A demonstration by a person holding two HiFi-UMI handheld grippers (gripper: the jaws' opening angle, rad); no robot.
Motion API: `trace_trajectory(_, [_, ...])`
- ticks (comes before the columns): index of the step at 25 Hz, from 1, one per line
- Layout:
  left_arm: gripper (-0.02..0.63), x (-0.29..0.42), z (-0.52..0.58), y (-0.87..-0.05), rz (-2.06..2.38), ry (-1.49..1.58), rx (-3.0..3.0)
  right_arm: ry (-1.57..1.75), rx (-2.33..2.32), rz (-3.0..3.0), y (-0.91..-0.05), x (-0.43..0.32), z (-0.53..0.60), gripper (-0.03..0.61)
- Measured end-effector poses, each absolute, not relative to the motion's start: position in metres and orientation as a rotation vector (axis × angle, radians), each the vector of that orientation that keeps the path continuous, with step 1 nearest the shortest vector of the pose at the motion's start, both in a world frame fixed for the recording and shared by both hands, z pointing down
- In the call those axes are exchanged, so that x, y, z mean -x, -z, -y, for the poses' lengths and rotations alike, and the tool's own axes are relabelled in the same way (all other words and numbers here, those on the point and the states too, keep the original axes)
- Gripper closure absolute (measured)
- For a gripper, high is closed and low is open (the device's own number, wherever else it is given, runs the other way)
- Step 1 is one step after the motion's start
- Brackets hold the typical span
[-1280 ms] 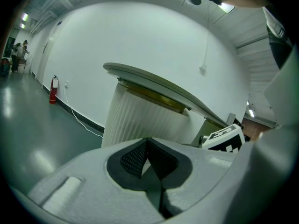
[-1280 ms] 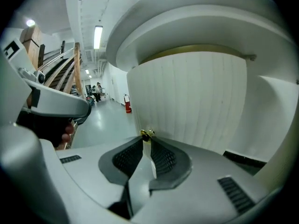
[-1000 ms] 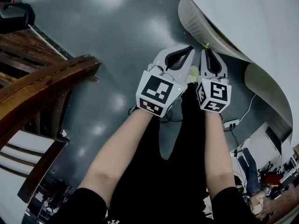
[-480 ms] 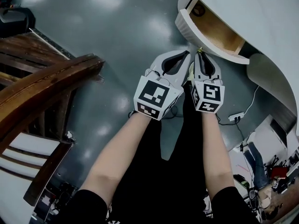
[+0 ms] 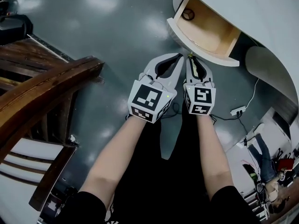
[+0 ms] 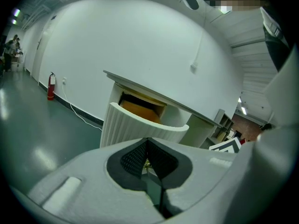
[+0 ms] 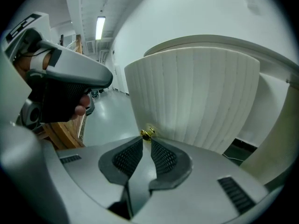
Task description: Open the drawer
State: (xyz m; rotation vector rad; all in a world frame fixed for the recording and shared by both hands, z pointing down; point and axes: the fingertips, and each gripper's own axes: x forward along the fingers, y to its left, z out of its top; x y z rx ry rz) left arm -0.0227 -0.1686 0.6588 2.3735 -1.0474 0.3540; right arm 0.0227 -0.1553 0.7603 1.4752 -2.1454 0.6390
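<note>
Clamping the small brass knob [image 7: 147, 134], its natural hold, the right hand-held gripper [image 7: 146, 142] is holding the seemingly light drawer [image 5: 205, 56] partway out of the table [image 5: 261, 13], the left hand-held gripper [image 6: 147, 144] hanging closed, empty.

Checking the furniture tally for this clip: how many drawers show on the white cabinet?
1: a ribbed-front drawer, open just under the top of the white cabinet, its brass knob held by the right gripper. The left gripper is shut, empty. Other drawers may be hidden.
</note>
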Motion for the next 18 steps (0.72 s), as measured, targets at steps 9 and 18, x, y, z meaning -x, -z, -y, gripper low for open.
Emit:
trace_trajectory(9, [0.604,0.032,0.14,-0.65,1.038,-0.36,-2.382,-0.633,-1.431,2.133,-0.762,-0.009,0.115,0.512])
trace_trajectory(18, [0.604,0.038,0.127,-0.644,1.038,-0.368,-2.383,-0.659,-1.422,2.131,-0.762,-0.003,0.103,0.514])
